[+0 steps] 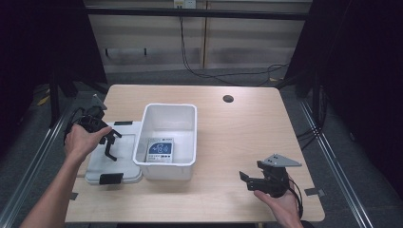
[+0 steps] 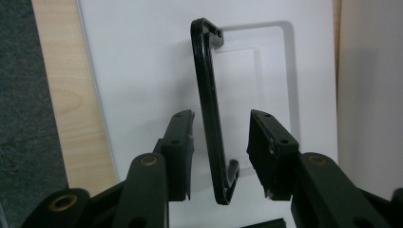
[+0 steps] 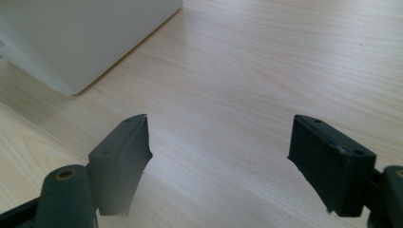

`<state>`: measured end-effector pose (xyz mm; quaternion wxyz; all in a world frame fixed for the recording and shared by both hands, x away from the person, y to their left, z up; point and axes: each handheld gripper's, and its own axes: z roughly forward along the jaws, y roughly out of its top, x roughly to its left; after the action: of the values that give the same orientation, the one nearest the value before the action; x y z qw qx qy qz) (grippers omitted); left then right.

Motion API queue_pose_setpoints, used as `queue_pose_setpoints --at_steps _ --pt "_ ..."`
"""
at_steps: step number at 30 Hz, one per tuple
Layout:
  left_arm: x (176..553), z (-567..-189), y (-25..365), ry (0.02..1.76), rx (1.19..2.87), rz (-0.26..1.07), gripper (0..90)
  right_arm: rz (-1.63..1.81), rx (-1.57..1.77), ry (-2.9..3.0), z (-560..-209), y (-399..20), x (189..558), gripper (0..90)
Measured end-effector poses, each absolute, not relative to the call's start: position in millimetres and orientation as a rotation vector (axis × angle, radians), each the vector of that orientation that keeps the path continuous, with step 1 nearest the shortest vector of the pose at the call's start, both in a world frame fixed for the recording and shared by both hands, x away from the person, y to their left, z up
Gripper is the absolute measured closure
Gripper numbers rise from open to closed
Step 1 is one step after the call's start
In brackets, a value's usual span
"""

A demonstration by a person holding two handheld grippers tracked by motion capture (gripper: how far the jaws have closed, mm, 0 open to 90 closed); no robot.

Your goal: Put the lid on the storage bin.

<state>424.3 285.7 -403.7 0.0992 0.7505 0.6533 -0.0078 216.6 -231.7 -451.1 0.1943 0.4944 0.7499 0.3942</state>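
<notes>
Left gripper view puts the lid's black handle [image 2: 209, 109] lengthwise between my left gripper's [image 2: 221, 147] unclenched jaws, untouched.

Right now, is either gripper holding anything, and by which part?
Nothing is held. The left gripper straddles the lid's black handle, pads apart from it; the right gripper is open.

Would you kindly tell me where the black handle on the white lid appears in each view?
High view: the black handle stands on the white lid, left of the white bin, under the left gripper.
Left gripper view: centre, upright handle between the two jaws, a gap on each side.
Right gripper view: not in it.
Shared landmark: the white bin.
</notes>
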Motion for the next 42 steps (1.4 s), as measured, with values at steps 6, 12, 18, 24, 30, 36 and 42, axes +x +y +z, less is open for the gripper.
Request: queue_pose_setpoints --at_steps 6,12,18,24,30,36,42 --pt "425.5 -410.2 281.7 1.919 2.257 -0.046 66.5 1.101 1.382 2.112 -451.6 -231.5 217.0 20.9" --pt "426.8 -416.1 277.5 1.949 2.279 -0.011 73.7 1.096 1.382 2.118 -452.2 -230.8 217.5 20.9" --pt "429.0 -417.6 272.8 1.963 2.286 0.010 78.7 1.087 1.378 2.125 -452.6 -230.3 217.6 20.9" --pt "432.0 -416.9 265.9 1.973 2.323 0.035 79.2 1.079 1.378 2.132 -452.7 -229.4 217.5 20.9" --pt "434.6 -418.7 266.8 1.999 2.287 0.028 79.8 1.078 1.378 2.132 -452.7 -229.8 217.3 20.9" --pt "434.3 -416.4 267.0 2.017 2.246 0.001 83.4 1.078 1.379 2.135 -452.8 -229.3 217.6 20.9" --pt "434.3 -415.7 261.7 1.991 2.291 0.022 84.7 1.067 1.377 2.125 -452.6 -230.3 217.5 21.1"
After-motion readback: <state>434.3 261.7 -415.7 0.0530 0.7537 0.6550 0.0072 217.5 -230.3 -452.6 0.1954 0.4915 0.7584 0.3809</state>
